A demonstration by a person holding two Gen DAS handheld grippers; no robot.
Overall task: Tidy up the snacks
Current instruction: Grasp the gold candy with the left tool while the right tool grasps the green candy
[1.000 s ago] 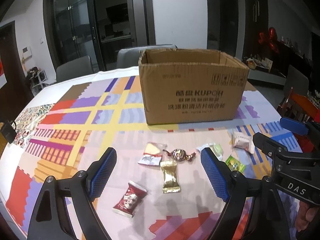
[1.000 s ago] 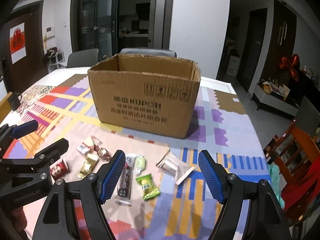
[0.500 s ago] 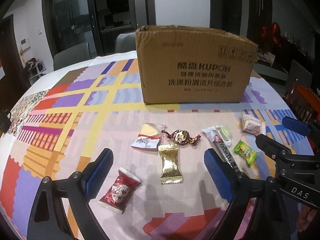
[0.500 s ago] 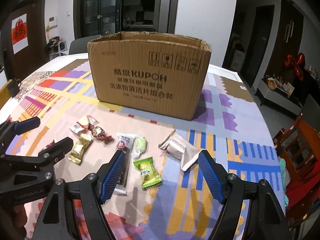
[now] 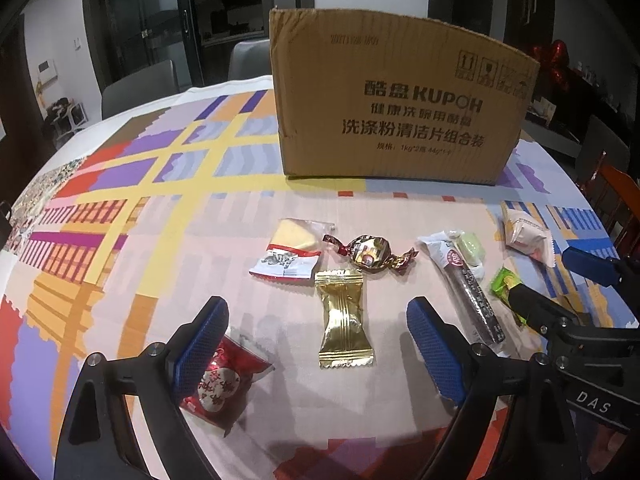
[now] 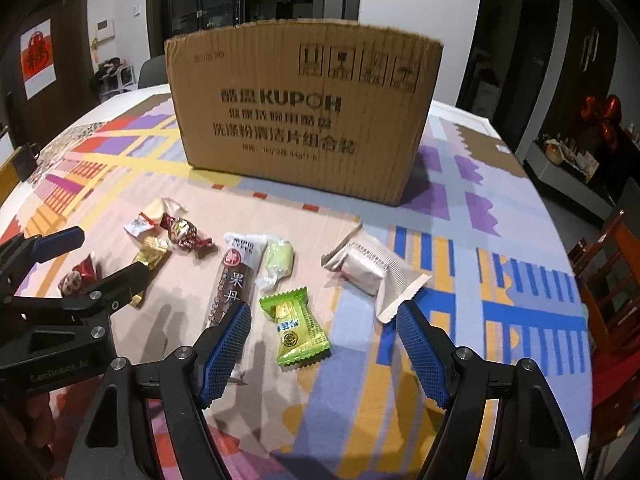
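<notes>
Several wrapped snacks lie on the patterned cloth in front of a tall cardboard box [image 5: 400, 104] [image 6: 304, 108]. My left gripper [image 5: 316, 312] hovers low over a gold wrapper [image 5: 344, 320]; its jaws are closing but touch nothing. A red packet [image 5: 224, 380] lies under its left finger. Behind them are a white-and-yellow packet [image 5: 290, 252] and a twisted foil candy [image 5: 370, 254]. My right gripper [image 6: 323, 310] stands open above a green packet [image 6: 298, 326]. A long brown bar [image 6: 232, 276] lies by its left finger, and a white pouch [image 6: 368, 268] by its right.
A pale green candy [image 6: 278, 262] lies beside the bar. The round table's edge [image 6: 576, 280] curves off to the right, with a wooden chair [image 6: 612, 280] beyond it. Grey chairs [image 5: 140, 84] stand behind the table on the left.
Both grippers have sunk towards the table, so the snacks look larger and nearer. The box top now hides its inside. No snack has moved.
</notes>
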